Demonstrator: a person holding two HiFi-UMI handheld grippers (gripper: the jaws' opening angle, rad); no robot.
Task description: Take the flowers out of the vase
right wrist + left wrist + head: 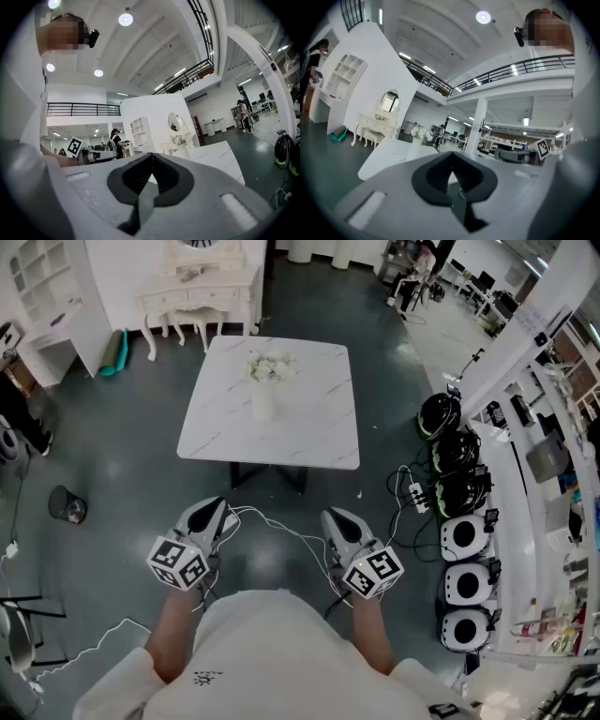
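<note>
White flowers (270,367) stand in a vase (263,401) on the middle of the counter (309,432). The left gripper (214,508) and right gripper (337,519) are far from it, jaws closed and empty. Floor (141,474) and cables (255,514) lie between. Helmets (461,538) line the right.

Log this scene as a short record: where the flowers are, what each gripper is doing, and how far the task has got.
flowers: white bunch, standing in the vase
vase: white, upright, near the middle of the table
table: white marbled top, ahead of the person
left gripper: jaws together, empty, held near the body, short of the table
right gripper: jaws together, empty, beside the left one
task stage: not begun
</note>
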